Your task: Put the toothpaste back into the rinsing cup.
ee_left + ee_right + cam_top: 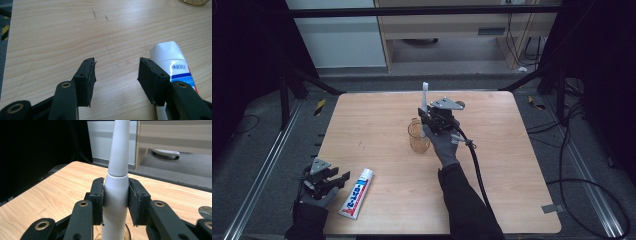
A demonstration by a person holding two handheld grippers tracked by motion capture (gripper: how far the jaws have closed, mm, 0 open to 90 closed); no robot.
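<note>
Evidently the work in hand is standing the white electric toothbrush (116, 182) in the clear amber-tinted glass cup (418, 136), and it looks partly done. The right tongs (115, 202) are clenched on the thick white handle, both black pads pressed against its sides, with the slimmer neck rising straight up above them. In the right gripper view the rim of the cup shows just under the handle's lower end, so the brush seems to be over or just inside the mouth; whether its base has touched the bottom cannot be told. What is left, by my judgement, is to lower it fully and let go.

From above, the right forearm reaches from the bottom edge toward the middle of the pale wooden surface (387, 115), gloved hand behind the tongs, which stand beside and above the cup with the brush upright.

The left tongs (116, 80) rest near the front left corner of the surface, released, with bare wood between the pads. A white toothpaste tube with blue and red print (175, 62) lies flat just beside the right-hand pad, cap pointing away, untouched and probably next.
</note>
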